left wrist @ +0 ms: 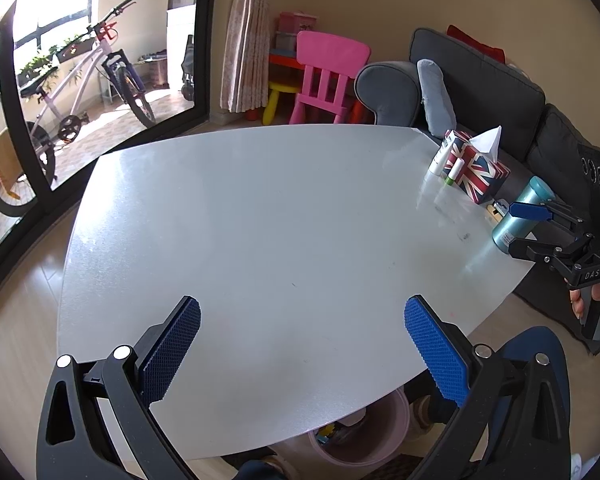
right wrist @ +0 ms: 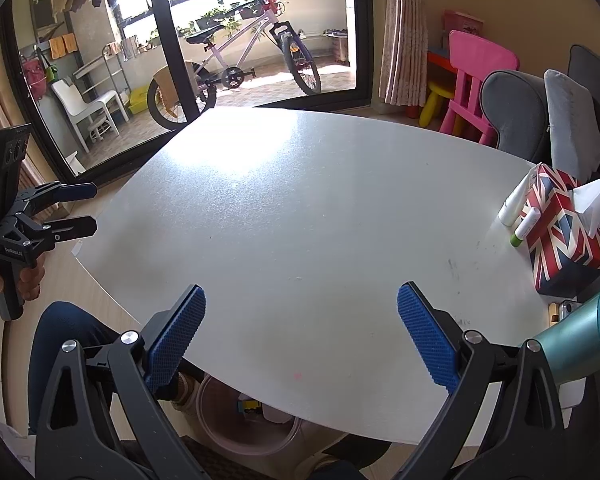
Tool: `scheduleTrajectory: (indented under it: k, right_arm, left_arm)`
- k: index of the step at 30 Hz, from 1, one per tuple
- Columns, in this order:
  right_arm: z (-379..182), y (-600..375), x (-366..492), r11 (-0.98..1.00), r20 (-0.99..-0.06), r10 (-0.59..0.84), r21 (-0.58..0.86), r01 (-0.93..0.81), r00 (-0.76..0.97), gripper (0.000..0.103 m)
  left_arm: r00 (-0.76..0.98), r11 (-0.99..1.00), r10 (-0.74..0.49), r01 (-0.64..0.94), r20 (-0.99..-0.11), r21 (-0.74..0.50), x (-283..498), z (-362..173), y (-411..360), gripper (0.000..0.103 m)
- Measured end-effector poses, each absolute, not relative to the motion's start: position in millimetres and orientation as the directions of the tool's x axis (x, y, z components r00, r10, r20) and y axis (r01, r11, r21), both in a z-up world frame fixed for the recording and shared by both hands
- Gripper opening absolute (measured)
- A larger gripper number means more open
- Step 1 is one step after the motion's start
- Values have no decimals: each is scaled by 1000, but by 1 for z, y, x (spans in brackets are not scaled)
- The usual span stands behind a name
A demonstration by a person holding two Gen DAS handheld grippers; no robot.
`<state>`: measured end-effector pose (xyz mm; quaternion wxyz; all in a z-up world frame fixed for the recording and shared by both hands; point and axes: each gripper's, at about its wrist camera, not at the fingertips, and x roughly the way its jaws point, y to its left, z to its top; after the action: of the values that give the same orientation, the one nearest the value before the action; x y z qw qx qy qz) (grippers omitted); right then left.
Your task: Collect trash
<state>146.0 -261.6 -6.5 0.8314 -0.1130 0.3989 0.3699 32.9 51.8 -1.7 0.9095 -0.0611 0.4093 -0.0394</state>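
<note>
Both grippers, left (left wrist: pixel 302 344) and right (right wrist: pixel 300 336), hover wide apart and empty above the table (left wrist: pixel 260 220); the bin (right wrist: pixel 236 432) beneath seemingly holds trash already.

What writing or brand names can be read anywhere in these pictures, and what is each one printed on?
"DAS": white letters on the black body of the right gripper, seen from the left wrist view.
Small white lettering on the body of the left gripper, seen from the right wrist view: too blurred to read.
Label on the teal bottle: too small to read.
Print on the white tube beside the flag-patterned tissue box: unreadable.
</note>
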Motion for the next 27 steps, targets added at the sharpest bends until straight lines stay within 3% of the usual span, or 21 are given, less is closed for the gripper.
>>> scheduleTrajectory:
  k: [27]
  right_arm:
    - [-7,-263,147,702,-747,525,108,-704,408,95]
  left_arm:
    - [654,989,-124,22,-746,-145,34,-5,47,98]
